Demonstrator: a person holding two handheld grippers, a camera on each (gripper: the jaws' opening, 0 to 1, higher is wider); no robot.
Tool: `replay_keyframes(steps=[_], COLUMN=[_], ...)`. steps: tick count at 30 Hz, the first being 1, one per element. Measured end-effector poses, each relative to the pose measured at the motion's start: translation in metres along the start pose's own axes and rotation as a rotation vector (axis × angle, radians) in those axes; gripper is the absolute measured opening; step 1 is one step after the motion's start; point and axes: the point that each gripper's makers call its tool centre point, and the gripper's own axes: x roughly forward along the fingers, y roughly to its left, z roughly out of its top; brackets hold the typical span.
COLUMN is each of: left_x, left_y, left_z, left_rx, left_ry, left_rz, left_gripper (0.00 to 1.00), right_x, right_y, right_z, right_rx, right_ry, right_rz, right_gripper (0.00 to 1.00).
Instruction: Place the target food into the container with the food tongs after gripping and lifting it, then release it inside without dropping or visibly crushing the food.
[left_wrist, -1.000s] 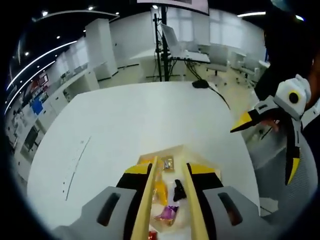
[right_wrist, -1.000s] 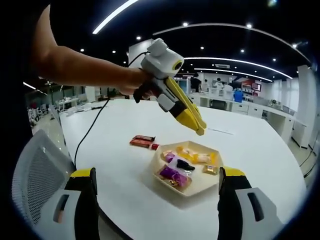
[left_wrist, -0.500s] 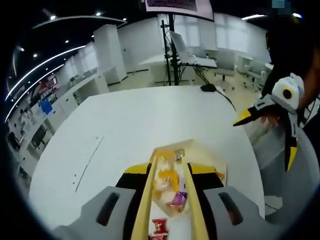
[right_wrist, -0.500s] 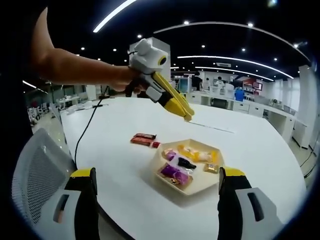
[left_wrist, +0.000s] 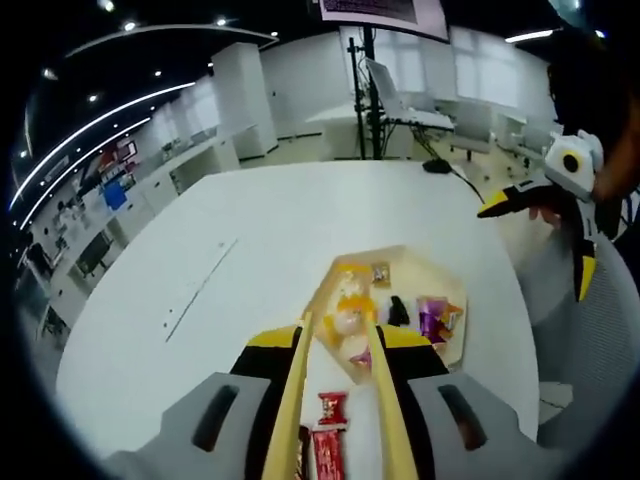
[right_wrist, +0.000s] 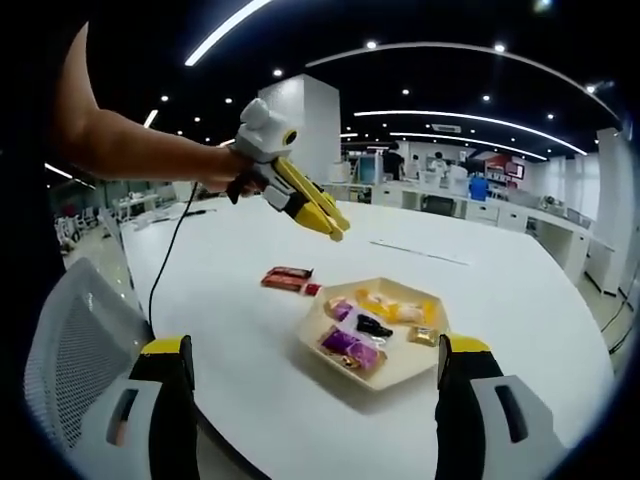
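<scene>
Red bars (right_wrist: 286, 279) are lying flat on the table (right_wrist: 520, 300), just outside the tray (right_wrist: 400, 385), left of center in the right gripper view. In the left gripper view they're sitting at bottom center between the tong arms, w/ the tray just above them. Can't tell which snack is the target. The hex tray is sitting center frame, holding a yellow pack (right_wrist: 385, 308), a black piece (right_wrist: 372, 326), a purple pack (right_wrist: 345, 345) and a small gold pack (right_wrist: 420, 338); none are touching the tongs.

Tongs (left_wrist: 290, 400) are riding in the L gripper (left_wrist: 340, 338), its jaws pressing on the two arms. The arms are running up from the bottom edge nearly parallel, w/ a narrow gap between them, gripping nothing. In the right gripper view, tongs + L gripper are hanging in the air upper left of center, tips pointing down-right, well above the table and apart from bars and tray.

R gripper (right_wrist: 315, 345) is showing its jaws at lower left and lower right, spread wide, nothing between them. It's hovering near the table edge, facing the tray.

A person's arm (right_wrist: 130, 135) is reaching in from the upper left, gripping the L gripper's handle. A black cable (right_wrist: 170, 260) is trailing over the table at left. A mesh chair (right_wrist: 70, 350) is sitting at lower left. An office w/ desks and ceiling lights is showing behind.
</scene>
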Motion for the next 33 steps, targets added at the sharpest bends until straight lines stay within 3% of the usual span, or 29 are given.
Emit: replay_keyframes(steps=[4,11,33], left_x=[-0.003,-0.006,-0.001], left_y=[0.008,0.008,0.012], left_z=[-0.015,-0.036,-0.073], left_rx=[0.011,-0.018,-0.034], left_ry=[0.023,0.05,0.12], left_rz=[0.037,0.043,0.054], left_gripper=[0.25,0.26,0.26], right_x=[0.0,0.0,0.002], right_y=[0.001,-0.001,0.002], right_z=[0.0,-0.002,-0.005], right_rx=[-0.001,0.003,0.006], right_ry=[0.005,0.01,0.028], right_rz=[0.002,-0.001,0.01], right_gripper=[1.0,1.0,1.0])
